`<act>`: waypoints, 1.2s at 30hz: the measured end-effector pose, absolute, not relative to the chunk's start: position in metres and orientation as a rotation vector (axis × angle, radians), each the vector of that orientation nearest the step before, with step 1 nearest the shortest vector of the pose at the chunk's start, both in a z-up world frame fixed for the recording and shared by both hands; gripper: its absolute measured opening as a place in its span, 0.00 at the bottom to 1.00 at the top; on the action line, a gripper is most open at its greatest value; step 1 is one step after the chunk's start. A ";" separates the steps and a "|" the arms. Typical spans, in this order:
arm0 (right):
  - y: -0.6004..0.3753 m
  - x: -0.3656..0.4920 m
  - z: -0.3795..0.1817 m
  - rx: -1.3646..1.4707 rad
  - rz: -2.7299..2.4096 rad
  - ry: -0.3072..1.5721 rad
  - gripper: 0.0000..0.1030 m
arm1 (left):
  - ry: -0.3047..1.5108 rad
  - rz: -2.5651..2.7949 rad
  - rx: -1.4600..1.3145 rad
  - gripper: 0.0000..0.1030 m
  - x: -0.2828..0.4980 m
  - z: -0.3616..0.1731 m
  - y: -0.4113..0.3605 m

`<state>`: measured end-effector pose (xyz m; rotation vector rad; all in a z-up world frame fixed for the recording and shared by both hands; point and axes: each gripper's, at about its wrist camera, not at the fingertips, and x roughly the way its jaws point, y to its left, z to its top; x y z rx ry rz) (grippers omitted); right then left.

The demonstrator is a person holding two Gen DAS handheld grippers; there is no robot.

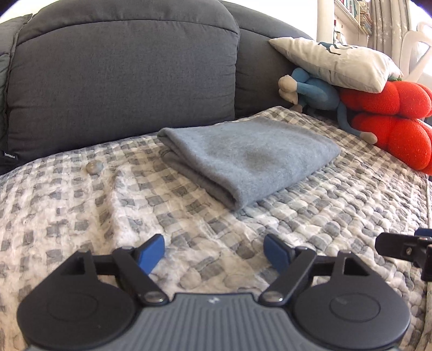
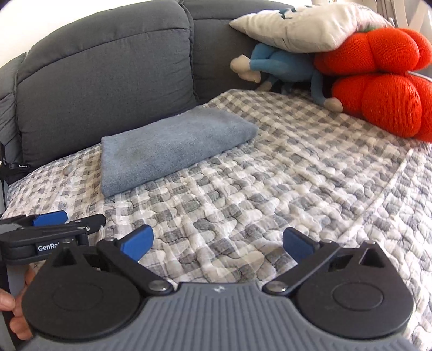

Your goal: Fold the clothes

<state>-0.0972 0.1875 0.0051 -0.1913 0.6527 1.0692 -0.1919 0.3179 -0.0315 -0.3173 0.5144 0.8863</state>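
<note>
Sofa seat (image 1: 337, 194) under checked quilt carries a folded grey cloth (image 1: 248, 159) near its back edge; both tools, left tool (image 1: 216, 253) and right tool (image 2: 217, 243), gape empty. Nudging it could undo folds.

Blue toy (image 2: 286, 67) half under pillow (image 2: 305, 24)

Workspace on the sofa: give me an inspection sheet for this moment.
Surface: checked quilt spread over the grey sofa.
Job's things: grey-blue cloth, folded, lying flat on the quilt.
Clutter: white pillow, blue plush toy, two red plush cushions stacked at the far right; small round object on the quilt.
Grippers: left tongs open, empty; right tongs open, empty.
Cables: nothing seen.
Surroundings: curtain and shelf, blurred.
</note>
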 end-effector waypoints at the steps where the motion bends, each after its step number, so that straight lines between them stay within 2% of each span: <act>1: 0.187 -0.095 0.004 -0.178 1.066 0.670 1.00 | 0.514 0.891 -0.314 0.84 -0.191 -0.032 0.317; 2: 0.187 -0.094 0.003 -0.169 1.065 0.678 1.00 | 0.514 0.894 -0.311 0.85 -0.191 -0.032 0.316; 4: 0.186 -0.095 0.003 -0.171 1.064 0.673 1.00 | 0.526 0.890 -0.311 0.95 -0.188 -0.033 0.317; 7: 0.185 -0.099 0.004 -0.184 1.053 0.651 1.00 | 0.535 0.884 -0.302 1.00 -0.186 -0.033 0.315; 15: 0.188 -0.107 0.005 -0.253 1.073 0.610 1.00 | 0.533 0.881 -0.296 1.00 -0.185 -0.034 0.313; 36: 0.184 -0.110 0.008 -0.218 1.099 0.581 1.00 | 0.519 0.907 -0.294 1.00 -0.186 -0.034 0.307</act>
